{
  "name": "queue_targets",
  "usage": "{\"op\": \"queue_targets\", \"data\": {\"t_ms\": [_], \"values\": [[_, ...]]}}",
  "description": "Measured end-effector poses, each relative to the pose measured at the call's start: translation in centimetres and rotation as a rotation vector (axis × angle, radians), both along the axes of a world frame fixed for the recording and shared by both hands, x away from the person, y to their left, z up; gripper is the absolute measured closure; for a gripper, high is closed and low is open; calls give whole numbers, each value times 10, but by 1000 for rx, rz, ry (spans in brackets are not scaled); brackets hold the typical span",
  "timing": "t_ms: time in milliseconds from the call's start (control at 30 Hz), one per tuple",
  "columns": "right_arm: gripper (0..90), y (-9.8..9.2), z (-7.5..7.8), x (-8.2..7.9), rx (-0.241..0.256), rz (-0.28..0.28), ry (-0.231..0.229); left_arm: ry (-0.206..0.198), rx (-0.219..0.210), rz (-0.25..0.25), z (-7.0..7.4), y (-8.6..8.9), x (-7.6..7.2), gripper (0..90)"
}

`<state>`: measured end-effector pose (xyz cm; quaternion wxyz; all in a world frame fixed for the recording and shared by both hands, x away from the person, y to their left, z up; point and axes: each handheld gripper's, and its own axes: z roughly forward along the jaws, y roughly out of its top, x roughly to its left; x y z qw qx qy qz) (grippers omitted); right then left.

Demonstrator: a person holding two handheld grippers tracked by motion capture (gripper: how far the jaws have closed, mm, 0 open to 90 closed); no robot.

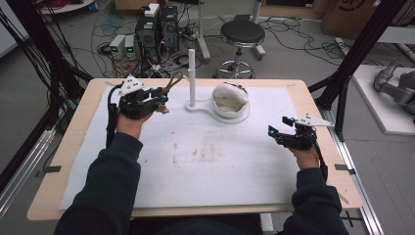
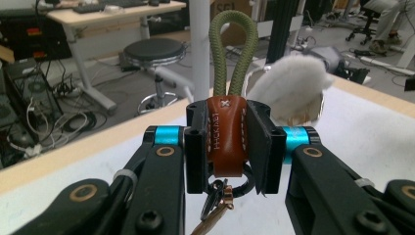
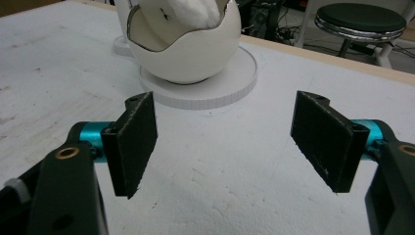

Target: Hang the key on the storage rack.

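My left gripper (image 1: pixel 160 100) (image 2: pixel 226 142) is shut on a keychain (image 2: pixel 225 139): a brown leather tab with an olive cord loop (image 2: pixel 233 46) (image 1: pixel 174 80) standing up above the jaws and a metal ring with a clasp hanging below. It hovers at the table's far left, just left of a white stand with an upright post (image 1: pixel 192 78) (image 2: pixel 199 49). A white egg-shaped shell with fluffy lining (image 1: pixel 230 99) (image 2: pixel 291 88) (image 3: pixel 186 41) sits on the stand's round base (image 3: pixel 220 88). My right gripper (image 1: pixel 280 130) (image 3: pixel 230 139) is open at the right, empty, jaws facing the shell.
A white mat (image 1: pixel 195 156) covers the wooden table (image 1: pixel 68 161). A black stool (image 1: pixel 242 34) and computer boxes with cables (image 1: pixel 156 29) stand on the floor beyond the far edge. Black frame posts (image 1: pixel 359 49) rise at the right.
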<state>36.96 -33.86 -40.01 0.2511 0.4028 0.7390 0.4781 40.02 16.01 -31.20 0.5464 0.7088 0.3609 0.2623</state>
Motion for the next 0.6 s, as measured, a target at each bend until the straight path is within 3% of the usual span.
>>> {"op": "queue_targets", "data": {"t_ms": [267,367,467,600], "values": [[258,-2,0,0,19,-1,0,-5,34,-7,10,-26,24,709],[259,-3,0,0,24,-1,1,5,67,9,8,-33,32,709],[258,-3,1,0,26,1,-2,15,62,32,6,-37,39,709],[258,-4,1,-1,32,-1,-2,28,86,49,-1,-41,43,708]]}}
